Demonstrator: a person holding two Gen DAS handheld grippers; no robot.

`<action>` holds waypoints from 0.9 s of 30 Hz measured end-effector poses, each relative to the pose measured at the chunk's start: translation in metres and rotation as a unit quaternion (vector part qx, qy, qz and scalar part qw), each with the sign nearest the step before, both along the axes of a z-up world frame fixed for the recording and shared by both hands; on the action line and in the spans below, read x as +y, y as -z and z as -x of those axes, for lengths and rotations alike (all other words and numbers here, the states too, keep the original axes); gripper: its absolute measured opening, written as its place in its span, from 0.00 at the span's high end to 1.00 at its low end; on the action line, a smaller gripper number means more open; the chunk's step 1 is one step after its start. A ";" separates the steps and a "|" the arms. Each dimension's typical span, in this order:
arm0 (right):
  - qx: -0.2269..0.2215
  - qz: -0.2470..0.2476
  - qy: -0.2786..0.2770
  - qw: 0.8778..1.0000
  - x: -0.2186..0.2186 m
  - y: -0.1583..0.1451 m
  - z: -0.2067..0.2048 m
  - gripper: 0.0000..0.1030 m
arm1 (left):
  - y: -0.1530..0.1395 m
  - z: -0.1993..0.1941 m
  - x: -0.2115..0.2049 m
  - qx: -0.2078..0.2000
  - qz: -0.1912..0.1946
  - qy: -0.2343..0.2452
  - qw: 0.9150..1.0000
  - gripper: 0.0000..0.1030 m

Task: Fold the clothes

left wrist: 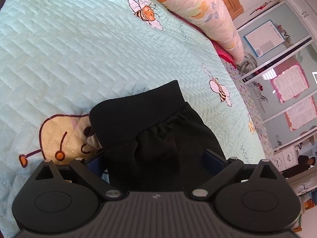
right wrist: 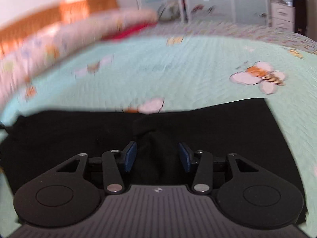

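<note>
A black garment [left wrist: 146,127] lies across a mint-green quilt [left wrist: 65,55] stitched in a herringbone pattern and dotted with cartoon bees [left wrist: 145,12] in orange, black stripes and white wings. A cream patch outlined in dark maroon [left wrist: 65,136], with orange dots, shows beside the dark cloth. Behind, a pale pink pillow [left wrist: 210,10] carries blue and orange flowers above a strip of magenta fabric [left wrist: 221,51]. The black grippers [right wrist: 157,156] have blue pads [right wrist: 130,155]. Pale blue wardrobe doors [left wrist: 287,63] bear pink-bordered posters.
</note>
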State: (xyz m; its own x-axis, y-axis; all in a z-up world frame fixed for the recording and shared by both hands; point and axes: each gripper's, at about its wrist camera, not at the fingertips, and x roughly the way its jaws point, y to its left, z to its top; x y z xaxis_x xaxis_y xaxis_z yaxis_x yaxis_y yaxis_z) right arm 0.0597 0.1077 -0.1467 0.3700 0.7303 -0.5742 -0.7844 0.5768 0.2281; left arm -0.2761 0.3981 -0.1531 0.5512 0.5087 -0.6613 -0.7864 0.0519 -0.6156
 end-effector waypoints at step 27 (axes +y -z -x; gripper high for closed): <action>0.096 -0.114 0.168 0.974 -0.230 0.007 -0.030 0.41 | -0.029 -0.301 -0.317 0.266 -0.421 0.422 0.758 0.76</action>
